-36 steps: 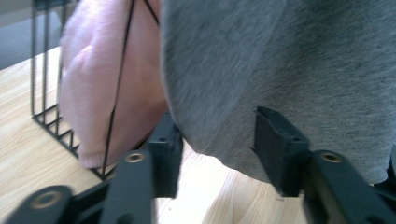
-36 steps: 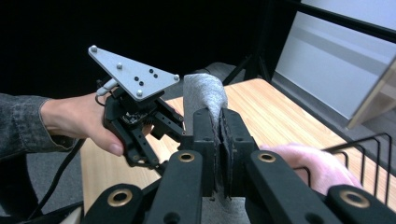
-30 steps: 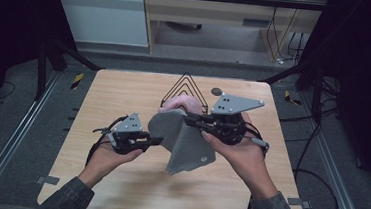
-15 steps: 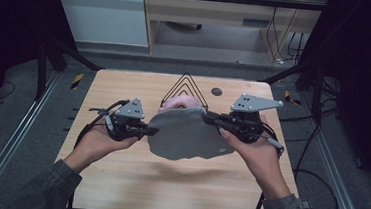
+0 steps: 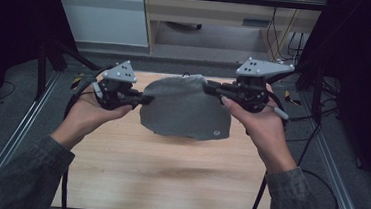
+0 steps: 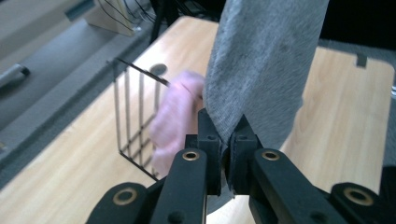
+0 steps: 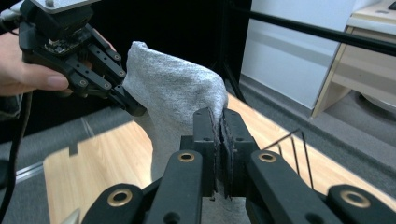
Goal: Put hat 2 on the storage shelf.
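Here the left tongs [image 5: 146, 99] are pinched tight on one edge of a grey cloth [image 5: 185, 112], and the right tongs [image 5: 209, 88] are clamped on its opposite upper edge, so the cloth hangs spread between the two, lifted clear above the table [image 5: 168, 173]. In the left gripper view the black jaws [image 6: 224, 156] press together with a fold of the fabric caught between them, and the cloth rises away from them as a broad grey sheet. In the right gripper view the jaws [image 7: 219, 140] grip a thin seam of the same fabric, and the left tongs [image 7: 133, 106] show farther off, biting the other corner, with the person's fingers [image 7: 35, 77] around the body.

The cloth is a soft, fuzzy knit of mid grey, a little mottled, with a rounded outline. Its top edge humps up between the two grips, and its lower edge curves like a shallow bowl. Near the lower right corner sits a small pale round mark [image 5: 216, 133], too small to read. The fabric hangs fairly flat, with only slight wrinkles near each pinch.

Behind it on the table, seen from the left gripper view, stands a thin black wire rack [image 6: 135, 121] with a pink cloth [image 6: 175, 119] bunched against it. A small dark disc [image 6: 159, 69] lies on the table beyond the rack.
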The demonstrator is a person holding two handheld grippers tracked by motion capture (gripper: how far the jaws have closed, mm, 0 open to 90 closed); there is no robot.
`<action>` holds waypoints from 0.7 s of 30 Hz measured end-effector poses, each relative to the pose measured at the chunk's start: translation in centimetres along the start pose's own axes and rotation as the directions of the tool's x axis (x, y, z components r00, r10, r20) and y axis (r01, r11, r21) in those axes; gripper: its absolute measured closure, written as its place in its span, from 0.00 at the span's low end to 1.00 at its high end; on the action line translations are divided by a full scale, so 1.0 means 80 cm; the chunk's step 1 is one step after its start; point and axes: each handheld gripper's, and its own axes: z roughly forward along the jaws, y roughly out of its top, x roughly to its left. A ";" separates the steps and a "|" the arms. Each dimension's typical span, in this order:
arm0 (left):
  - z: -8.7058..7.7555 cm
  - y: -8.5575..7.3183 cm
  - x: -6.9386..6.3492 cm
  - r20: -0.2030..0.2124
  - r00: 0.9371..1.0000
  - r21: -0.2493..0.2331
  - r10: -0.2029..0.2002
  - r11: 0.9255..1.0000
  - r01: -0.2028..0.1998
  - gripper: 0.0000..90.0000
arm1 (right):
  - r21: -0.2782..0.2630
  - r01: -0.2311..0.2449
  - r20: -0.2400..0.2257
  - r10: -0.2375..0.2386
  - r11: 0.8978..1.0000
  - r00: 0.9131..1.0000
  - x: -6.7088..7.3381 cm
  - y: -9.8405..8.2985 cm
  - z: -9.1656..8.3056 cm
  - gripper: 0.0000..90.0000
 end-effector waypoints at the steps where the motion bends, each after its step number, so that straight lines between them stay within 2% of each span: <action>1: -0.004 0.010 0.007 -0.005 1.000 -0.026 -0.015 1.000 0.015 0.96 | -0.010 -0.006 0.009 0.006 1.000 1.000 -0.006 0.010 0.001 0.96; 2: -0.004 0.010 0.007 -0.005 1.000 -0.026 -0.015 1.000 0.015 0.96 | -0.010 -0.006 0.009 0.006 1.000 1.000 -0.006 0.010 0.001 0.96; 4: -0.006 0.022 0.015 -0.017 1.000 -0.050 -0.025 0.998 0.024 0.96 | -0.022 -0.017 0.023 0.018 1.000 1.000 -0.017 0.021 0.002 0.96; 6: -0.006 0.028 0.020 -0.019 0.999 -0.066 -0.033 0.997 0.032 0.97 | -0.034 -0.039 0.017 0.040 0.999 0.999 -0.025 0.026 0.003 0.96; 11: -0.003 0.043 0.029 -0.049 0.999 -0.075 -0.022 0.997 0.019 0.97 | -0.062 -0.058 0.010 0.059 0.996 0.998 -0.041 0.036 0.004 0.96; 12: -0.002 0.047 0.032 -0.058 0.998 -0.076 -0.018 0.997 0.013 0.97 | -0.074 -0.063 0.013 0.064 0.995 0.998 -0.048 0.043 0.006 0.96; 15: 0.007 0.061 0.047 -0.104 0.994 -0.113 -0.032 0.993 0.020 0.97 | -0.088 -0.046 0.037 0.049 0.995 0.998 -0.061 0.056 0.011 0.96; 19: 0.022 0.069 0.066 -0.122 0.991 -0.133 -0.047 0.991 0.031 0.97 | -0.116 -0.038 0.065 0.046 0.993 0.997 -0.084 0.063 0.022 0.96; 20: 0.022 0.069 0.066 -0.122 0.991 -0.133 -0.047 0.991 0.031 0.97 | -0.116 -0.038 0.065 0.046 0.993 0.997 -0.084 0.063 0.022 0.96; 21: 0.033 0.069 0.074 -0.130 0.990 -0.132 -0.050 0.991 0.032 0.97 | -0.116 -0.033 0.084 0.043 0.993 0.996 -0.097 0.061 0.031 0.96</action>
